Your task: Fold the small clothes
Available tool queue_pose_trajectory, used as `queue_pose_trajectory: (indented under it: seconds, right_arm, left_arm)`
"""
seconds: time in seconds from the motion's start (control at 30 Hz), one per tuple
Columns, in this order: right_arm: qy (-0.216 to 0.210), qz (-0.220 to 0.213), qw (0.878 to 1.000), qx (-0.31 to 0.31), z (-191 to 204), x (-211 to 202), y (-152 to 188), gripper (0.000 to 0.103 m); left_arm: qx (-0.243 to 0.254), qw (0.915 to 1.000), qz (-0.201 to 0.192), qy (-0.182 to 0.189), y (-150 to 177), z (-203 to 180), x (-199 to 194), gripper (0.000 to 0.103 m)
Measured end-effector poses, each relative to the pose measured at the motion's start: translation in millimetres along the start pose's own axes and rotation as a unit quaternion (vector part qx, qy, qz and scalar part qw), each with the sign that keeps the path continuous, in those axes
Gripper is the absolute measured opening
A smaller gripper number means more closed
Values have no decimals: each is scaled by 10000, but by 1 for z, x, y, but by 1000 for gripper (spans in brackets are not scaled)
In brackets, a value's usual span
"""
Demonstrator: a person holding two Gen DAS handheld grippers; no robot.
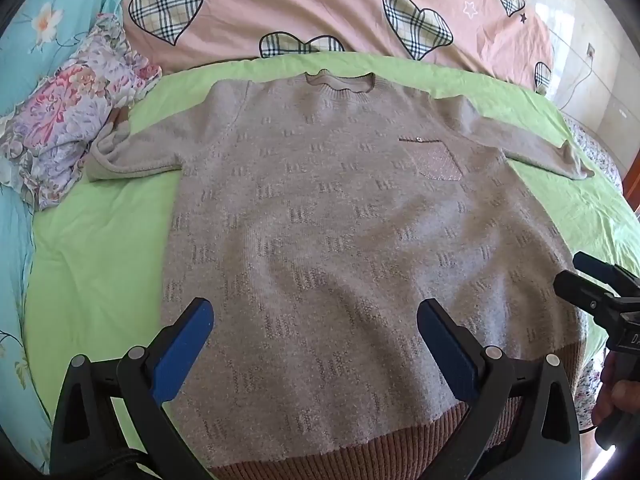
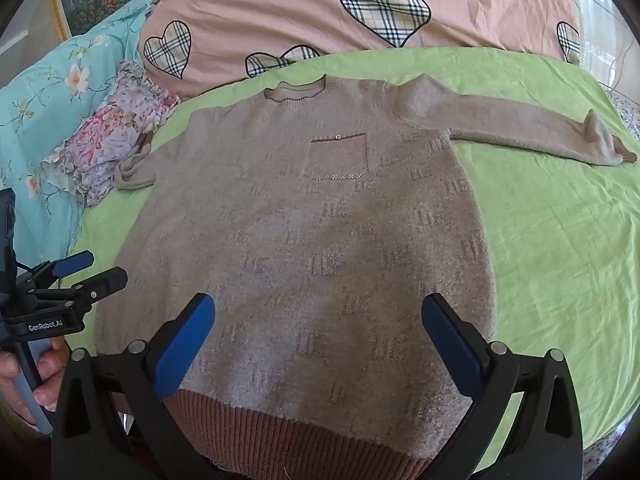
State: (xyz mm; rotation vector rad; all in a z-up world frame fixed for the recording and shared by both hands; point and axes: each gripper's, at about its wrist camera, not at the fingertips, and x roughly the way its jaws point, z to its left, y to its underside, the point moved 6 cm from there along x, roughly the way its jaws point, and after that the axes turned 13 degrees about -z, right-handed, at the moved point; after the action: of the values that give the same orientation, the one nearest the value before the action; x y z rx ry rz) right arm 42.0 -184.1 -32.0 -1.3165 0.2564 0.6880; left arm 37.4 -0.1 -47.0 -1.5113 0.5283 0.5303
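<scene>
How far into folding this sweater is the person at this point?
Done: the sweater lies spread flat, face up, on the green sheet, both sleeves stretched out sideways. In hand: nothing; the left gripper and right gripper hover open over the brown ribbed hem, fingers clear of the knit. Left: every fold, sleeves and body alike.

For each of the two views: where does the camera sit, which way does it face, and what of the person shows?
Left wrist: on the left gripper, angled down over the sweater near its hem; jaws open; the right gripper and a hand show at the right edge.
Right wrist: on the right gripper, angled down over the same hem; jaws open; the left gripper and a hand show at left.
Shared: sweater, green sheet, heart quilt, floral pillow.
</scene>
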Motion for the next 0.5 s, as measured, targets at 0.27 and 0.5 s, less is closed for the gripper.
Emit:
queue_pose_trajectory:
  seconds: [0.27,0.5]
  right_arm:
    - [-110,-17,9999,-42,8,2,1,103]
    - [-124,9,9999,-54,11,4,2,103]
  left_arm:
    - [-2,10000,1,15,-5,-2,0,102]
    - [-26,10000,2,16,-3,2,-2,102]
